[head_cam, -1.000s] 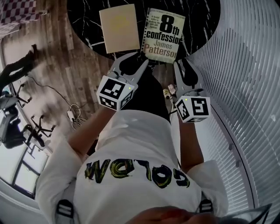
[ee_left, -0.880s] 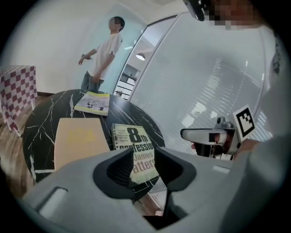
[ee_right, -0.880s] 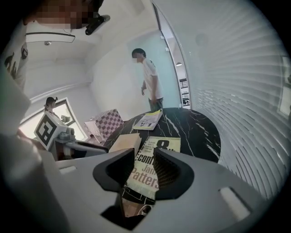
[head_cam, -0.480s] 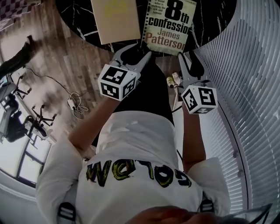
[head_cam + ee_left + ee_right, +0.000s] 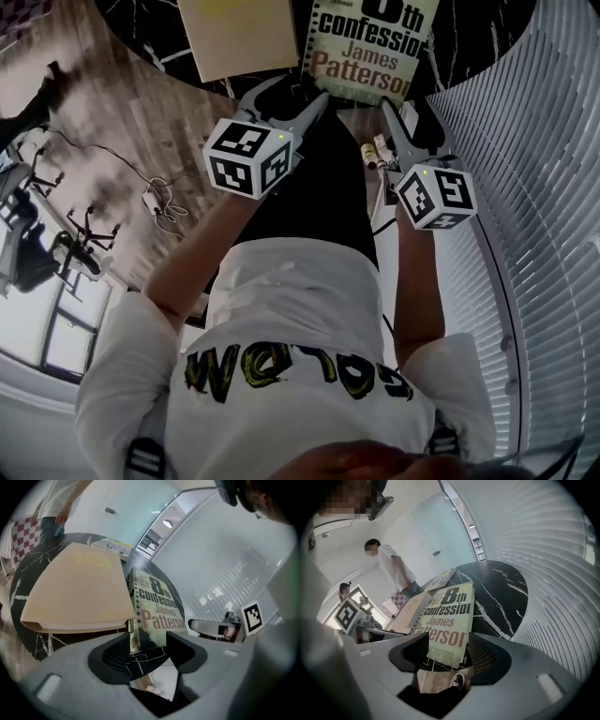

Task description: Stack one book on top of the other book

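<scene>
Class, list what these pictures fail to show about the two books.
- Head view: far ends of the tan book and Patterson book, cut off by the top edge.
- Left gripper view: tan book's cover print, faint and blurred; papers behind it, too small to read.

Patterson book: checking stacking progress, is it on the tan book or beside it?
Beside it: the Patterson book lies flat, right of the tan book, without overlap.

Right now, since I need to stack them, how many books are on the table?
2. The tan book lies on the left of the black table, and the 8th Confession paperback lies beside it on the right. The printed sheets at the far edge might be another.
</scene>
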Motion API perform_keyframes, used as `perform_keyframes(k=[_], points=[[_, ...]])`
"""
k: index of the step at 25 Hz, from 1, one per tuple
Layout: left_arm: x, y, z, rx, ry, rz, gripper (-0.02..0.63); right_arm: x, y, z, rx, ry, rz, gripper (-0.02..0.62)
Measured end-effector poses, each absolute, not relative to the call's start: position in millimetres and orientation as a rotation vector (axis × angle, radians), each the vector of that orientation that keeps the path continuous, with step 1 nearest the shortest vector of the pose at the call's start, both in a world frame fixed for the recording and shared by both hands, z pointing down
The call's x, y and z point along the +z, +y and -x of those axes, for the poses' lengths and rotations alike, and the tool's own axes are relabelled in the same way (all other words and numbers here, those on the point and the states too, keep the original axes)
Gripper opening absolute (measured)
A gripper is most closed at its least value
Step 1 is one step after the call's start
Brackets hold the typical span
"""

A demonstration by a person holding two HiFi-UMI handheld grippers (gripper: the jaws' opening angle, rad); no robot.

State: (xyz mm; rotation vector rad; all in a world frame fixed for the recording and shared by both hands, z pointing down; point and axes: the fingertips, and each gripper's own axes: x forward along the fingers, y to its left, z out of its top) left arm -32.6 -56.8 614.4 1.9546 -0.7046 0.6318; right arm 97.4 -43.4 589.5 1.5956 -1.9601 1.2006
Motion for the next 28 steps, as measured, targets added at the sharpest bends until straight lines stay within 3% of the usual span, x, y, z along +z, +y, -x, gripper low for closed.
perform_keyframes(k=[16, 20, 28], points=[[632.8, -58.1, 23.6, 0.594, -0.681, -1.927, 0.258, 623.6, -48.1, -93.9, 1.313, -1.940, -1.585, 0.288], [631.5, -58.2, 22.9, 0.595, -0.683, -1.933, 0.258, 621.1, -48.9, -89.1, 1.316, -1.969, -1.573, 0.241], [632.3, -57.4, 22.0, 0.616, -0.694, -1.940, 0.256, 621.0, -48.4, -88.8, 1.318, -1.964, -1.571, 0.233]])
